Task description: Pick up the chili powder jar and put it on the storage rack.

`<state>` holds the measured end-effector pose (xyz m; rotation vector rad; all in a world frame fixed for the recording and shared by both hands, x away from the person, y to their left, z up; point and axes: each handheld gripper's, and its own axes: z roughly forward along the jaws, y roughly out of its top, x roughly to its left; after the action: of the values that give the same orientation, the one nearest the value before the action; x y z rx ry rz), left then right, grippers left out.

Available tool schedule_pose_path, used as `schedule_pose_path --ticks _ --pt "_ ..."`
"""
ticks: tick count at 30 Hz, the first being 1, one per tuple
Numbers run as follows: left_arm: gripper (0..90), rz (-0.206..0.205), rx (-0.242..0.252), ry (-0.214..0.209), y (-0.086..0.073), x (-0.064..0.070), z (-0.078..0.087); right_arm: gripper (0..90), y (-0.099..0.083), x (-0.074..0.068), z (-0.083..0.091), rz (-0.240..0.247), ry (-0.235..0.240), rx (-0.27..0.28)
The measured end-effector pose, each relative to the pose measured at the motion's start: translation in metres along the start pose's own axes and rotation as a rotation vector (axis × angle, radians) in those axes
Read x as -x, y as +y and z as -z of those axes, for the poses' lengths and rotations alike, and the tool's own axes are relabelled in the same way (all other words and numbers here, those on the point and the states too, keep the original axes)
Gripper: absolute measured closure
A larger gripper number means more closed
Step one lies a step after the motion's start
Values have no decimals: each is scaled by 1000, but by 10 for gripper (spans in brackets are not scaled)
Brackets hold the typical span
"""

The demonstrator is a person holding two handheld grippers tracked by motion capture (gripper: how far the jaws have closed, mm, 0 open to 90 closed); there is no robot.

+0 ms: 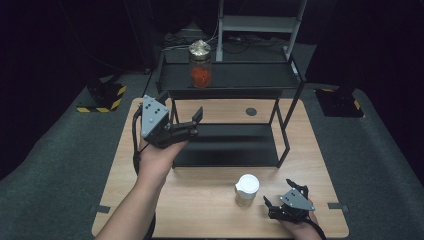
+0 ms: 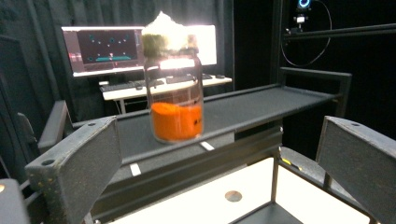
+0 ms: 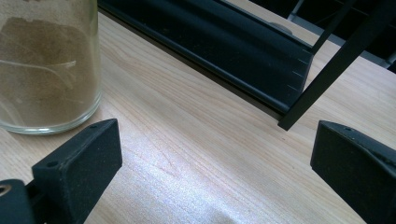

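My left gripper [image 1: 192, 122] is raised over the table's left half, jaws spread wide and empty, aimed at the jar of orange powder [image 1: 200, 64]. That jar stands upright on the top shelf of the black rack [image 1: 235, 75], toward its left end, near the front lip. In the left gripper view the jar [image 2: 173, 88] sits between my 2 jaws but well beyond them, nothing touching.

My right gripper [image 1: 281, 204] rests low near the table's front right corner, jaws also spread, nothing held. The white-lidded jar of tan powder [image 1: 247, 190] stands just beside it on the wooden table [image 1: 200, 200]; in the right gripper view its glass base [image 3: 49, 70] is close to my left-hand jaw, apart from it.

Risks, as I judge them:
- Orange jar is tall with a bulky top; a jaw clipping it off-centre could tip it, and it has little shelf in front of it.
- Rack's front rail [image 2: 196, 158] lies below my line of approach; coming in low would knock the jaws on it.
- Any careless right-hand sweep leftward could shove the tan jar.

Room: open air above the top shelf and to the jar's right. Rack uprights [image 1: 288, 127] narrow the lower shelf. Table front is mostly free.
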<state>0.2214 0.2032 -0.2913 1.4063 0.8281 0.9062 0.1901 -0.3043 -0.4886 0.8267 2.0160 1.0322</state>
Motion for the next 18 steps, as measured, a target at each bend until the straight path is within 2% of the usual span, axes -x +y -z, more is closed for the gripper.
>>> schedule_pose_path --ticks 3,10,18 --pt "3 6 -9 1 -8 0 4 9 0 0 0 1 0 -1" --pt "3 -9 -25 -4 -26 0 12 9 0 -1 0 3 -4 -1" --pt "3 0 -59 -15 -45 -1 22 9 0 -1 0 1 -4 0"
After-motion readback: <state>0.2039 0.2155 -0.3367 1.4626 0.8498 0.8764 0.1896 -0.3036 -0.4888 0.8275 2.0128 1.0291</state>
